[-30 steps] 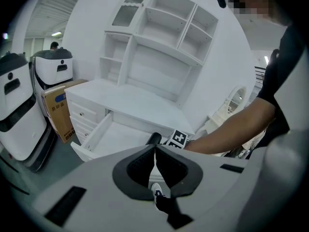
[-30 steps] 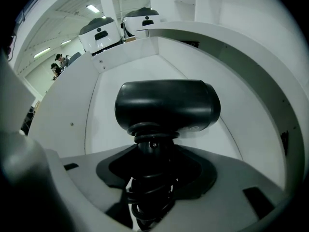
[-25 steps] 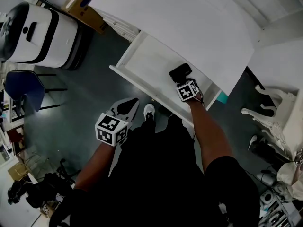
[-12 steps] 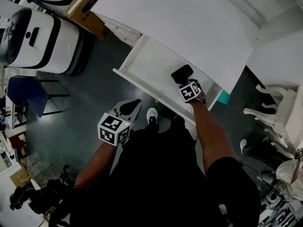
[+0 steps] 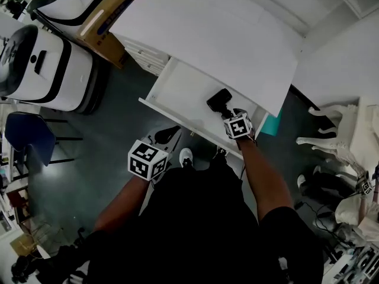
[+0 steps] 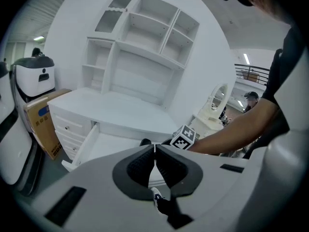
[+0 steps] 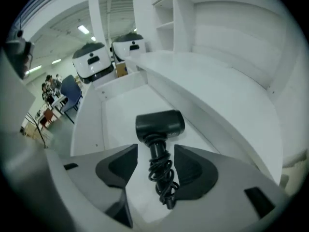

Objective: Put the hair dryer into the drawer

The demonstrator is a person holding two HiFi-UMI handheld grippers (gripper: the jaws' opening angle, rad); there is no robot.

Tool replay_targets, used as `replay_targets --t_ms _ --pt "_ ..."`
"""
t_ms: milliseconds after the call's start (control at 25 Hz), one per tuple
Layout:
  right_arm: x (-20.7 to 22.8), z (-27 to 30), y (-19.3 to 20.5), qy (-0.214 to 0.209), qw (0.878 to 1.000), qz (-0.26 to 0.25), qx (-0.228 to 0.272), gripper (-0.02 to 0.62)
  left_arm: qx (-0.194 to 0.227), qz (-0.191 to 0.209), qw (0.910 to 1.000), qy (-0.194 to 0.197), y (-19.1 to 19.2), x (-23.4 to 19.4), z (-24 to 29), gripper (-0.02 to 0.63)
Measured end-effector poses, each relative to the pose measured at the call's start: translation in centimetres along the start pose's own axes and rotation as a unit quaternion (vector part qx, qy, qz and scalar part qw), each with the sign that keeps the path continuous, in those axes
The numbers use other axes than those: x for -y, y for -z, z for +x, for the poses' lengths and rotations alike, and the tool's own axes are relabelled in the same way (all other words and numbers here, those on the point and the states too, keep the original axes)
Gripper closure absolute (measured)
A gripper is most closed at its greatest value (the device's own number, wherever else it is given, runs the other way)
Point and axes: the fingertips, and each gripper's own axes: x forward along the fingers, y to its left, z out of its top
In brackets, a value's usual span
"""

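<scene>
The black hair dryer (image 5: pixel 220 99) lies on the floor of the open white drawer (image 5: pixel 177 90), near its right end. In the right gripper view the hair dryer (image 7: pixel 160 124) points its barrel away, and its handle with the coiled cord runs back between my jaws. My right gripper (image 5: pixel 228 112) is open, and both pads stand clear of the handle on either side. My left gripper (image 5: pixel 166 136) hangs in front of the drawer's front panel, over the dark floor. The left gripper (image 6: pixel 154 151) is shut with nothing in it.
The white desk top (image 5: pixel 219 34) overhangs the back of the drawer. Two white machines (image 5: pixel 41 64) and a cardboard box (image 5: pixel 109 16) stand to the left. A blue chair (image 5: pixel 29 138) is at far left. A white ornate stand (image 5: pixel 337 141) is on the right.
The head view has shifted a little. My right gripper stays at the hair dryer's handle in the drawer. The left gripper has drifted slightly up and right.
</scene>
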Motion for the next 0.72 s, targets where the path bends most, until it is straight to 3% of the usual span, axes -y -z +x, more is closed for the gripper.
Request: replay_targets --t_ms 120,160,200,280,400,520,720 --pt "-1.7 -3.7 -1.8 -0.041 0.995 0.062 0.069 0.355 0.006 0.014 0.9997 0.016 -0.3 0.8 -0.1 0.588" --pt "-2.1 -5.2 -2.4 -0.050 0.991 0.085 0.093 0.379 0.009 0.018 0.9996 0.021 -0.5 1.0 0.0 0.588" --pt "-2.4 -6.8 -2.9 -0.055 0.986 0.110 0.117 0.448 0.012 0.022 0.9994 0.026 -0.6 1.2 0.0 0.588" --pt "-3.2 -10.2 -3.7 -0.065 0.972 0.158 0.162 0.537 0.017 0.028 0.9988 0.035 -0.9 1.6 0.0 0.588" --pt "-4.9 -15.4 -4.7 -0.097 0.948 0.207 0.222 0.563 0.025 0.040 0.9976 0.050 -1.5 2.4 0.0 0.588" --pt "-6.9 -19.9 -5.2 -0.119 0.928 0.227 0.270 0.569 0.028 0.048 0.9959 0.072 -1.6 3.4 -0.1 0.588" --pt "-9.2 -24.8 -5.6 -0.116 0.919 0.205 0.315 0.569 0.030 0.061 0.9909 0.117 -1.9 5.3 -0.1 0.588"
